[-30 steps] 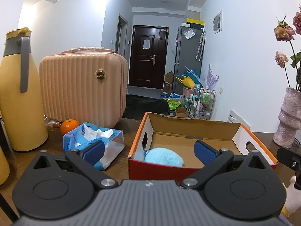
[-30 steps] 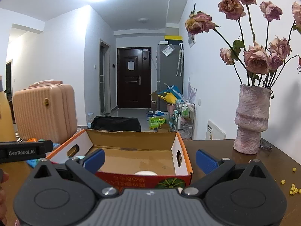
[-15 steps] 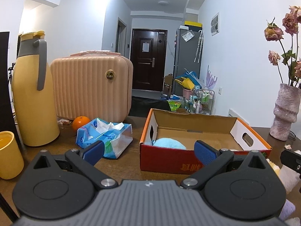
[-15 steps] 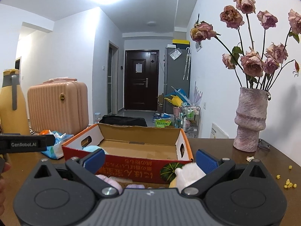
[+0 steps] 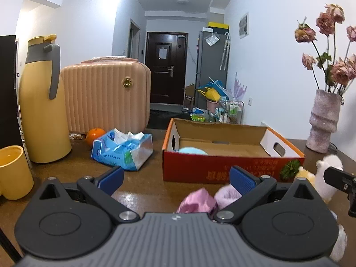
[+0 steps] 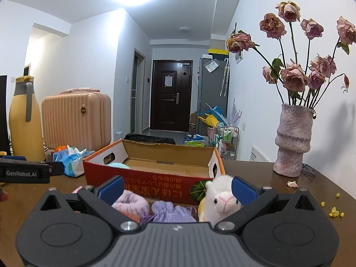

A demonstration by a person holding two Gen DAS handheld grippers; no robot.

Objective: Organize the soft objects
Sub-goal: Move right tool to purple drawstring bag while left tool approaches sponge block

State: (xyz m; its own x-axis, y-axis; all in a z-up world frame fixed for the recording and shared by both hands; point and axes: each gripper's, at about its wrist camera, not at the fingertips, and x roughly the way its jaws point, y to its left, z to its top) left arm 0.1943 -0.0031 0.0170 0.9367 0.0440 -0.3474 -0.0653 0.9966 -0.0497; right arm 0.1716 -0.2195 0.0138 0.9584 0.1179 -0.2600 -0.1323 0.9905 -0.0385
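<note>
Pink soft toys [image 5: 198, 200] newly in view below both grippers' wide-spread, empty fingers [image 5: 242, 180].

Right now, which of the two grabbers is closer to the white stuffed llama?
The right gripper: the white llama sits just ahead, against its right-hand finger. From the left gripper, the llama is far off to the right, beyond its fingers.
</note>
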